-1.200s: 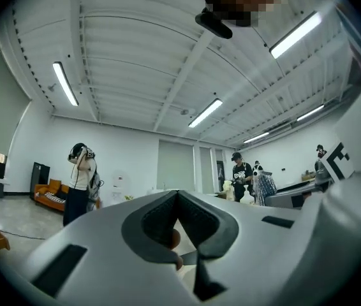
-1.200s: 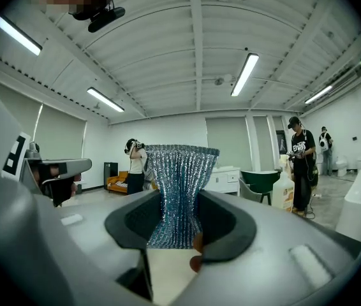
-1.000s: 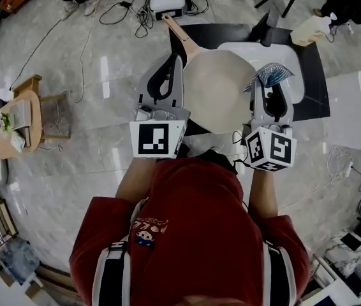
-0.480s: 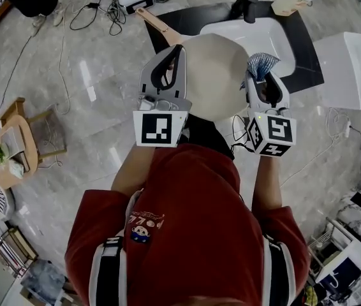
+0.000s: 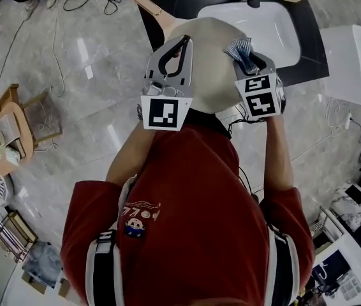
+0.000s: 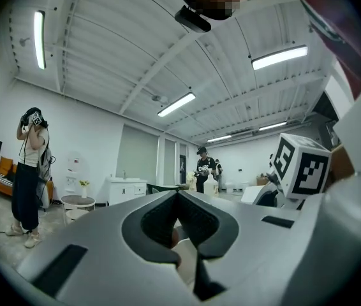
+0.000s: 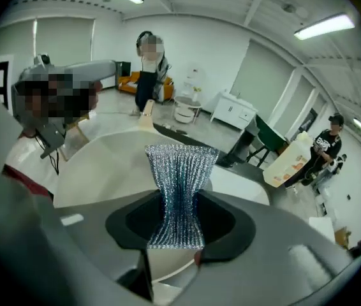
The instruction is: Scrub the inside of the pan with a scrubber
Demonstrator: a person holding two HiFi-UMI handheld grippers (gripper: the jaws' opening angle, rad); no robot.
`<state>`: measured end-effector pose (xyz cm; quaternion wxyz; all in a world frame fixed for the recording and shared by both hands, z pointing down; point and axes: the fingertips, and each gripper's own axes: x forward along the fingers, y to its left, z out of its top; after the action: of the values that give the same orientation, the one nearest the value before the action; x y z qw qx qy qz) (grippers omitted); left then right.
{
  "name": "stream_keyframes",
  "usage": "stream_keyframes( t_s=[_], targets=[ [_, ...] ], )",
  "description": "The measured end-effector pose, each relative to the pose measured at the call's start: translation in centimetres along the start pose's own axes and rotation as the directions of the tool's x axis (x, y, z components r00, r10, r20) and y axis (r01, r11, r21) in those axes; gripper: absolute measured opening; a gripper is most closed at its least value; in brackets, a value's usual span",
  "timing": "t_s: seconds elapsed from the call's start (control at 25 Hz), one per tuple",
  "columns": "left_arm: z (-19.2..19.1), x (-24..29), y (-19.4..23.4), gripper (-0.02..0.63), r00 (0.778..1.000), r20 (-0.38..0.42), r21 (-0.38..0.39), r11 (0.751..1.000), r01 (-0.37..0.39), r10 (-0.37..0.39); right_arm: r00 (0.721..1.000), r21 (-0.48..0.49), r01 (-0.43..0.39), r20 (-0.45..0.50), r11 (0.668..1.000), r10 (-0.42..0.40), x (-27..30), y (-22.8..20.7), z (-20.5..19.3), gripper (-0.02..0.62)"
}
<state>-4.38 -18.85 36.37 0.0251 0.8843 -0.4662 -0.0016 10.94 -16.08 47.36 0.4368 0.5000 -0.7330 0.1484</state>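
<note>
A cream pan [image 5: 212, 62] with a pinkish handle [image 5: 145, 5] is held up over the black counter. My left gripper [image 5: 182, 43] is shut on its left rim; in the left gripper view a cream strip of the pan [image 6: 184, 263] shows between the jaws of the left gripper [image 6: 179, 199]. My right gripper [image 5: 247, 59] is shut on a silvery-blue mesh scrubber [image 5: 239, 50], which sits at the pan's right edge. From the right gripper [image 7: 177, 231] the scrubber [image 7: 179, 190] stands upright in front of the pan's pale inside [image 7: 110, 164].
A white sink basin [image 5: 263, 24] is set in the black counter [image 5: 168, 18] behind the pan. A white box [image 5: 353, 62] stands to the right. Cables lie on the floor at the back left, a small wooden table [image 5: 8, 132] far left. A beige bottle [image 7: 292, 161] and standing people show in the gripper views.
Both grippers and the pan have shifted up in the head view. The right gripper has turned and brought the scrubber leftward against the pan's right edge.
</note>
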Motion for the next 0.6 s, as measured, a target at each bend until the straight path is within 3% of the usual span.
stream_keyframes(
  t_s=[0.12,0.24,0.44,0.6],
  targets=[
    [-0.7,0.3,0.0,0.005,1.000,-0.008,-0.014,1.000,-0.005,0.005,0.984,-0.099,-0.087,-0.161,0.991,0.070,2.3,0.7,-1.6,0.179],
    [-1.3,0.3,0.1,0.005,1.000,-0.021,-0.015,1.000,-0.010,0.010,0.936,-0.184,-0.186,-0.332,0.965,0.117,4.1,1.5,-3.3,0.179],
    [-1.9,0.0,0.7,0.005,0.999,-0.026,-0.028,0.999,-0.034,0.034,0.801,-0.226,-0.359,-0.573,0.905,0.175,5.2,3.1,-5.6,0.179],
    [-2.4,-0.7,0.9,0.005,0.999,-0.022,-0.033,0.998,-0.046,0.045,0.689,-0.227,-0.445,-0.705,0.867,0.169,5.5,4.0,-7.1,0.179]
  ],
)
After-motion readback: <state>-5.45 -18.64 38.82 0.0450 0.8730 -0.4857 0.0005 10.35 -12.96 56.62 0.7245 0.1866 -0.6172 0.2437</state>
